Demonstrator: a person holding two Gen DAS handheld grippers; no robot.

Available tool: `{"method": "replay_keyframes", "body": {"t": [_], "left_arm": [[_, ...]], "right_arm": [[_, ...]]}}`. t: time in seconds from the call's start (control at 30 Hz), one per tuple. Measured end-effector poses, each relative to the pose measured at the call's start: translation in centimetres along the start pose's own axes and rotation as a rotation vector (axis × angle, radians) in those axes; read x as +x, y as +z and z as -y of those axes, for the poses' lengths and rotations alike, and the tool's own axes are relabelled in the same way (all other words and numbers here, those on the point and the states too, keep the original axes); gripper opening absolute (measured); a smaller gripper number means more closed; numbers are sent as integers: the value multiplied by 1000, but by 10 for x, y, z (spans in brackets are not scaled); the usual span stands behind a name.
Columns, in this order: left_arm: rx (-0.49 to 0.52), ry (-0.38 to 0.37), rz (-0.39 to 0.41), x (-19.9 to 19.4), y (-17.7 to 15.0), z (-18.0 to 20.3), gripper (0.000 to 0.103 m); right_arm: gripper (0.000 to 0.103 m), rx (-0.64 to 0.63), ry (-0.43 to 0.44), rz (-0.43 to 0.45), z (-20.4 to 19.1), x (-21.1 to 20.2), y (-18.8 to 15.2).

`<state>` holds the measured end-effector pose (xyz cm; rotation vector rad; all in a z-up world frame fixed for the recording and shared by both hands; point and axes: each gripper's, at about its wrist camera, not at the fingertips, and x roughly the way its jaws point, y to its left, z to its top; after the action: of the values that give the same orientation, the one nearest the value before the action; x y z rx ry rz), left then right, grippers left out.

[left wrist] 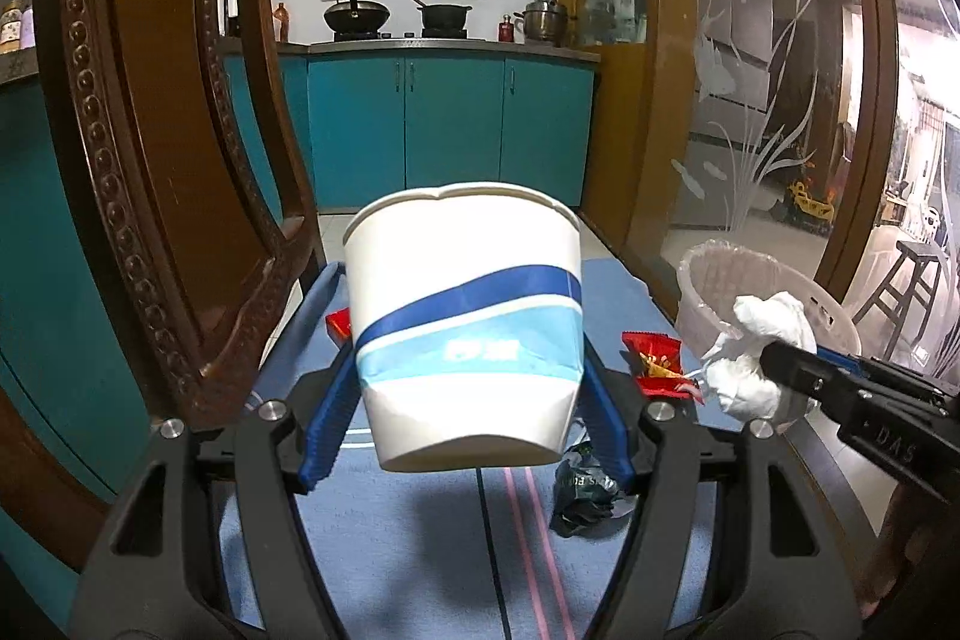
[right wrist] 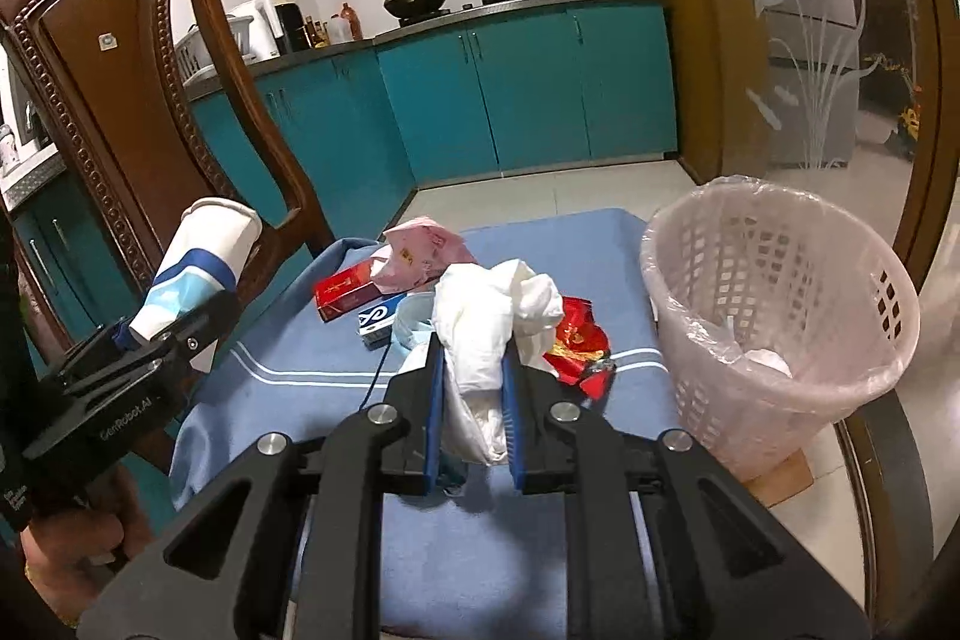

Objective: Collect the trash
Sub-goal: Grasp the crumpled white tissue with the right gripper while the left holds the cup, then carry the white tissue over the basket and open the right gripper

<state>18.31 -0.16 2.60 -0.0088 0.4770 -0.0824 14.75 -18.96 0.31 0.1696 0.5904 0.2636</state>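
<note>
Dim, cool indoor light fills both fisheye views, which bend strongly and darken at the corners, while the paper cup (left wrist: 465,322) casts a soft shadow on the blue surface (left wrist: 390,550) and pale reflections glare off the etched glass door (left wrist: 774,58).

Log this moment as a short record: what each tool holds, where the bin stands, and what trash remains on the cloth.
left tool: shut on the white paper cup with blue bands, lifted off the table
right tool: shut on the crumpled white tissue wad
bin: pale pink plastic lattice basket with clear liner, at the table's right edge, something white inside
table cover: blue cloth with white stripes
trash left on the cloth: crumpled red foil wrapper, red cigarette box, pink plastic bag, dark crumpled wrapper
</note>
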Motion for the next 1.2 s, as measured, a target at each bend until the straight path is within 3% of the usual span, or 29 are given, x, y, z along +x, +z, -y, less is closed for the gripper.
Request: {"method": "replay_keyframes", "body": {"t": [1.2], "left_arm": [[-11, 13, -6, -4, 1, -10, 68]], "right_arm": [[18, -36, 4, -43, -13, 12, -7]]}}
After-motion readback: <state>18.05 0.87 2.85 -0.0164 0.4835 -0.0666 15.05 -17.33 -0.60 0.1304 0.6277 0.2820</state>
